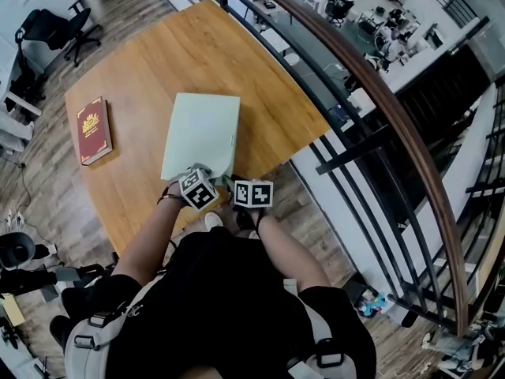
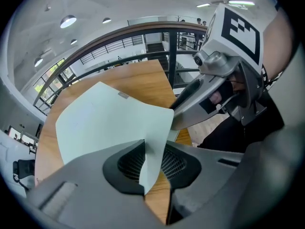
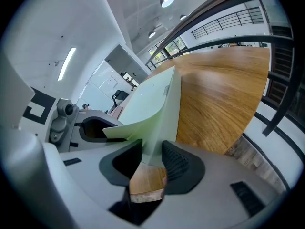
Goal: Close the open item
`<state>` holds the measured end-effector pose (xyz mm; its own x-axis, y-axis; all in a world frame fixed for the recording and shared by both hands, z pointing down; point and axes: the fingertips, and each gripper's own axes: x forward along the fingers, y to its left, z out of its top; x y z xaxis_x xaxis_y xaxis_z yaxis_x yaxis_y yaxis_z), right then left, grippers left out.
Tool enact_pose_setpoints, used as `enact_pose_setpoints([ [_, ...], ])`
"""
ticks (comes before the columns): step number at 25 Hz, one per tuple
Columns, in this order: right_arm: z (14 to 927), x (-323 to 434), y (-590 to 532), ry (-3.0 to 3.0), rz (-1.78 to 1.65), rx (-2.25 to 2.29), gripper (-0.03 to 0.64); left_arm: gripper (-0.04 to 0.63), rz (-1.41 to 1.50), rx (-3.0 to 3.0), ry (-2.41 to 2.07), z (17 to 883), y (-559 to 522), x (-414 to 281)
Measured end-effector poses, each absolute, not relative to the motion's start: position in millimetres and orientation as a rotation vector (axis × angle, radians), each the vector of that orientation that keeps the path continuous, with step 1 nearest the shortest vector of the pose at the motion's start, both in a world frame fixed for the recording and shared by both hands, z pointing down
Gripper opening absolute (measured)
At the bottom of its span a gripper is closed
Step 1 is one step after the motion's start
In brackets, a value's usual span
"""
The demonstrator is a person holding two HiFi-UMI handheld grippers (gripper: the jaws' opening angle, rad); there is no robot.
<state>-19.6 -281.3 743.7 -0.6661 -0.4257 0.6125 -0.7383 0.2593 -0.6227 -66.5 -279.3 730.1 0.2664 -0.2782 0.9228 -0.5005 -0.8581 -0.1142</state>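
Observation:
A pale green book (image 1: 201, 133) lies on the wooden table (image 1: 197, 46), its near corner lifted at the front edge. In the left gripper view its thin cover (image 2: 109, 123) curls up and passes between the jaws of my left gripper (image 2: 155, 163); it rests against one pad while a gap shows beside the other, so this gripper is open. My right gripper (image 3: 152, 151) sits just to the right, its fingertips closed on the cover's near edge (image 3: 159, 109). In the head view both grippers (image 1: 196, 172) (image 1: 233, 181) meet side by side at that corner.
A dark red book (image 1: 94, 129) lies closed at the table's left side. A curved handrail with dark bars (image 1: 371, 93) runs close along the table's right edge, with a lower floor beyond it. An office chair (image 1: 55, 26) stands far left.

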Motion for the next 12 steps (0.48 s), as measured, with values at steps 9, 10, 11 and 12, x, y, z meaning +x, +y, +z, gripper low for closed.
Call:
enact_pose_setpoints([
  [9, 713, 6, -290, -2.270, 1.274, 1.194, 0.005, 0.261, 1.356, 2.341, -0.637, 731, -261, -59],
  [10, 705, 11, -293, -2.292, 1.253, 1.219, 0.005, 0.259, 1.300, 2.351, -0.656, 729, -262, -59],
  [11, 696, 16, -297, -2.311, 1.224, 1.248, 0.005, 0.259, 1.242, 2.362, -0.680, 727, -263, -59],
  [12, 686, 21, -300, -2.328, 1.185, 1.283, 0.005, 0.259, 1.188, 2.369, -0.706, 724, -264, -60],
])
